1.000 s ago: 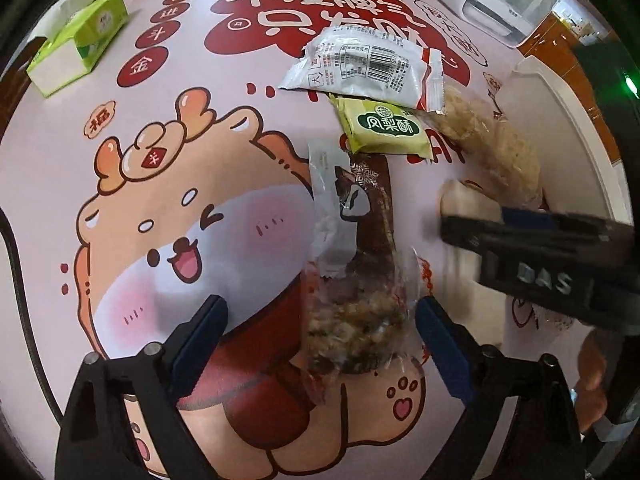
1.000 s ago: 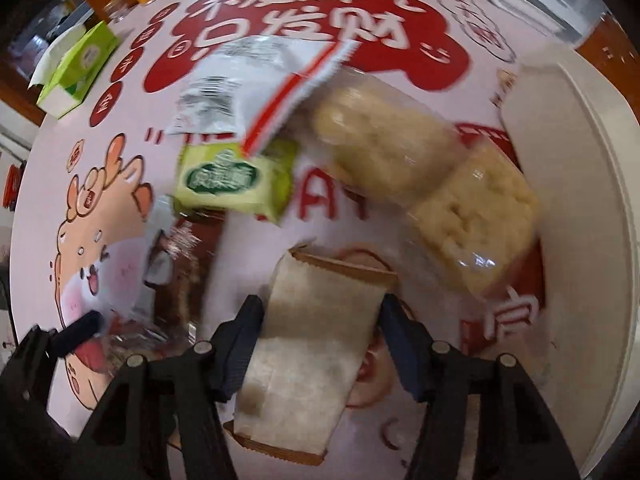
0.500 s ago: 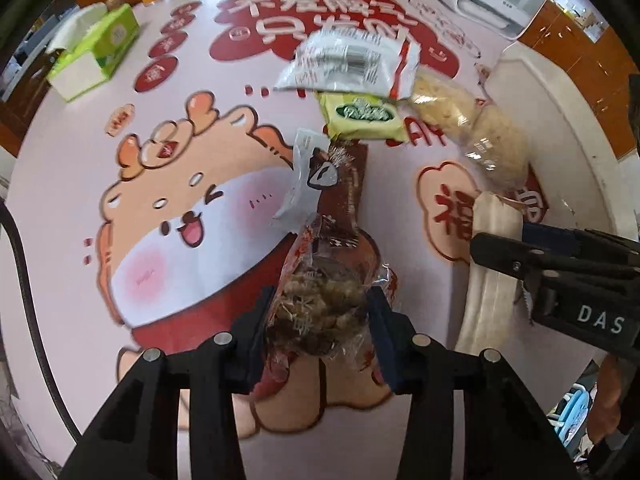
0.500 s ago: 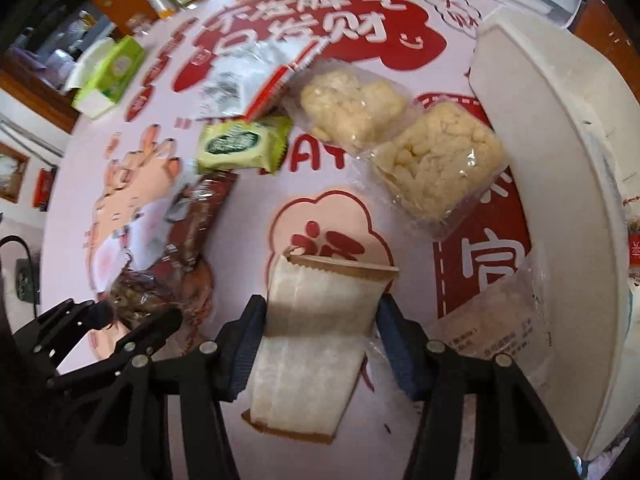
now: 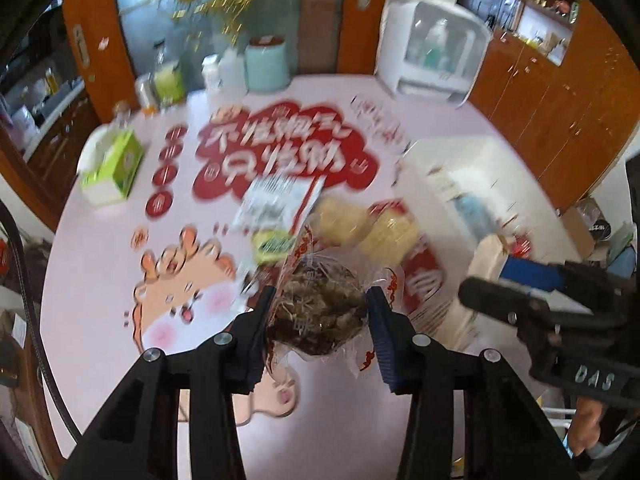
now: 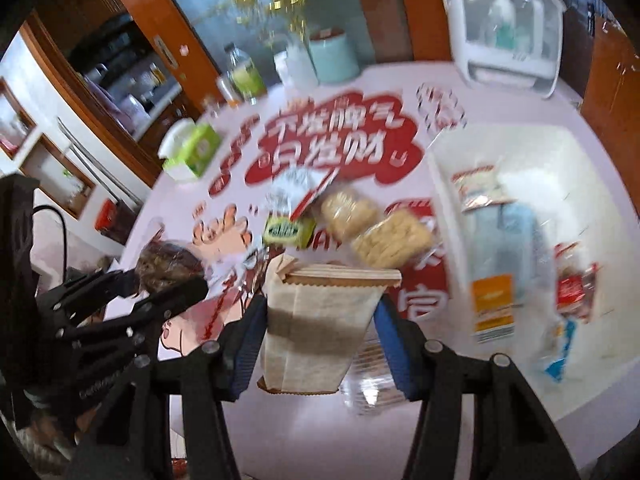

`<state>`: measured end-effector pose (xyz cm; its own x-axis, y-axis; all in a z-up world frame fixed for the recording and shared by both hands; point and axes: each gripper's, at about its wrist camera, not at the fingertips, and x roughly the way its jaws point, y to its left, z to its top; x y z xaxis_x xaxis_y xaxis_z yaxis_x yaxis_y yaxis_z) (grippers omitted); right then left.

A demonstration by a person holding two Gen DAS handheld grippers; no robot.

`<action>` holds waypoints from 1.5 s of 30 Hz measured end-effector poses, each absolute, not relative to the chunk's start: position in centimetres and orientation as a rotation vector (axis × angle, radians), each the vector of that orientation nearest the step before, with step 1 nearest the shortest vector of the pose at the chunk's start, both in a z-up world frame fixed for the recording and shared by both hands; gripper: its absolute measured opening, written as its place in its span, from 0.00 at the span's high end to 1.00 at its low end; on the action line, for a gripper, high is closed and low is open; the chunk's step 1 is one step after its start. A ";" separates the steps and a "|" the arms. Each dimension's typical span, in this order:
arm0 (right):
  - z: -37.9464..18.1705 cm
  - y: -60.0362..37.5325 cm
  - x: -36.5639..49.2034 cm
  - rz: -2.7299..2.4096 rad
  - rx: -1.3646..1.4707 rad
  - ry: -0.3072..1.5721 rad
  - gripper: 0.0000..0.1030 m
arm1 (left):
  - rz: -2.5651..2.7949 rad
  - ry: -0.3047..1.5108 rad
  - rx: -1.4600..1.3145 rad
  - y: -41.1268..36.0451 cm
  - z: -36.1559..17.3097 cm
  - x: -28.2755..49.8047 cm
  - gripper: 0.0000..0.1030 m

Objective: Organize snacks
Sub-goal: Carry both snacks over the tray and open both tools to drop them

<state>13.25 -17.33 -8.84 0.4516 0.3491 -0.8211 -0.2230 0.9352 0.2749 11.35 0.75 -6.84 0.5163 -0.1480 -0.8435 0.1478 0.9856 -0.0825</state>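
A: In the left wrist view, what does the left claw (image 5: 318,312) have?

B: It is clamped on a clear bag of dark brown snack (image 5: 320,304), printed in red at the edges. The pads press both sides, and the bag is held above the pink counter (image 5: 100,340). Its jaws closed within the last second and have since held steady on the bag.

A: And beyond it?

B: On the counter lie a white packet with a red stripe (image 5: 276,200), a small green packet (image 5: 274,245) and two pale yellow puffed snack packs (image 5: 380,232), all blurred. A white bin (image 5: 472,168) stands at the right and a green tissue box (image 5: 114,168) at the far left. The right claw (image 5: 496,276) enters from the right with a beige packet (image 5: 486,258) in it.

A: What does the right wrist view show?

B: The right claw (image 6: 320,328) is clamped on that beige paper packet (image 6: 320,320), its crimped top edge pointing away from the camera. Its jaws have eased together a little on the packet, which is held off the counter (image 6: 280,420).

A: Where is the bin from here?

B: The white bin (image 6: 448,200) is at the right, with several packets (image 6: 496,304) already inside. The left claw (image 6: 160,280) shows at the left, holding the dark snack bag (image 6: 168,264). The green packet (image 6: 288,232) and puffed packs (image 6: 388,236) lie on the counter between them.
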 end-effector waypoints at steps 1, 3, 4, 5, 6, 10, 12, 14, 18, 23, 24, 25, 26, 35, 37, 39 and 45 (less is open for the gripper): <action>-8.0 -18.5 12.9 0.358 0.140 1.023 0.46 | -0.186 0.997 0.002 -0.2 -6.0 11.4 0.58; -6.5 -20.6 12.0 0.359 0.149 0.991 0.46 | -0.206 0.973 0.009 -2.2 -4.7 11.3 0.58; -6.1 -21.4 11.7 0.353 0.151 0.977 0.46 | -0.216 0.964 0.014 -3.1 -4.2 11.4 0.58; -5.5 -22.3 11.3 0.345 0.151 0.966 0.46 | -0.228 0.955 0.021 -4.2 -3.8 11.4 0.58; -5.1 -23.5 11.1 0.330 0.150 0.954 0.46 | -0.243 0.946 0.030 -5.5 -3.3 11.3 0.58; -4.7 -27.1 10.4 0.266 0.161 0.937 0.46 | -0.294 0.930 0.055 -9.7 -2.4 11.6 0.57; -4.8 -29.2 10.1 0.217 0.167 0.937 0.46 | -0.320 0.932 0.070 -12.0 -2.3 11.9 0.57; -5.0 -30.9 10.0 0.185 0.175 0.937 0.46 | -0.344 0.940 0.084 -14.1 -2.4 12.3 0.57; -5.3 -34.2 9.7 0.110 0.193 0.930 0.46 | -0.373 0.952 0.121 -17.7 -2.6 13.1 0.57; -5.7 -37.7 10.4 0.022 0.190 0.924 0.46 | -0.390 0.969 0.160 -21.2 -3.3 14.5 0.57; -5.7 -38.5 10.7 0.003 0.187 0.921 0.46 | -0.390 0.974 0.167 -21.9 -3.4 14.9 0.57; -5.7 -38.9 10.9 -0.006 0.185 0.918 0.46 | -0.391 0.976 0.175 -22.5 -3.6 15.3 0.57; -5.7 -39.3 11.1 -0.012 0.182 0.915 0.46 | -0.390 0.977 0.179 -22.8 -3.8 15.7 0.57; -6.0 -41.0 13.8 -0.047 0.115 0.932 0.46 | -0.385 0.979 0.225 -26.8 -4.7 19.6 0.57; -6.5 -40.9 14.6 -0.047 0.087 0.951 0.46 | -0.380 0.980 0.234 -27.5 -4.9 20.6 0.57; -7.1 -40.6 15.4 -0.043 0.069 0.981 0.45 | -0.369 0.981 0.245 -28.0 -5.2 21.5 0.56; -8.3 -40.4 16.9 -0.040 0.066 1.037 0.35 | -0.295 0.907 0.325 -29.0 -5.0 22.4 0.17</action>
<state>16.93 -40.40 -8.31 0.5081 -0.0022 -0.8613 0.0647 0.9973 0.0356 22.35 -28.96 -4.96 0.5825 -0.1125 -0.8050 0.3834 0.9113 0.1501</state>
